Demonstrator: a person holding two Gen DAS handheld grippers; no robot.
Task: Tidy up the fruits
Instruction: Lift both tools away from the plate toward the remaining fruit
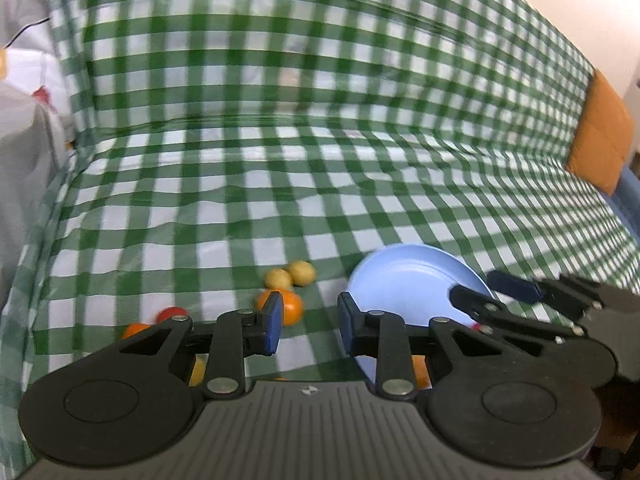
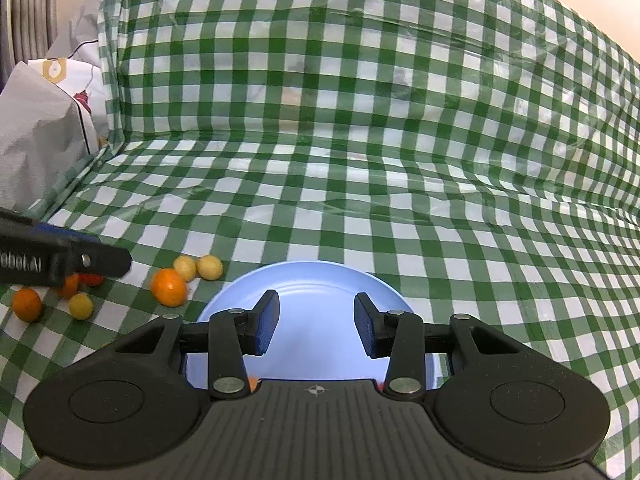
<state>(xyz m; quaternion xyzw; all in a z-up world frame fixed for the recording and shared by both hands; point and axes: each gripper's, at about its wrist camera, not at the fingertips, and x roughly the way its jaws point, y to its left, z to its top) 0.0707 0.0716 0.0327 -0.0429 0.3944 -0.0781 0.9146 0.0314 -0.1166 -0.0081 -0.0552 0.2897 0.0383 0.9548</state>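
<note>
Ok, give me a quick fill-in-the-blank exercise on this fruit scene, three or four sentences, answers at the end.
1. The plate is light ____ in colour.
2. The cloth under the fruit has a white and ____ check.
3. Nothing sits between the pads of the right gripper, so its jaws hold ____.
4. The large orange lies to the ____ of the plate in the right wrist view.

Missing words: blue; green; nothing; left

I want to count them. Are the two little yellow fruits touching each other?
Touching. In the left wrist view the two yellow fruits sit pressed side by side with no cloth showing between them, behind the big orange.
</note>
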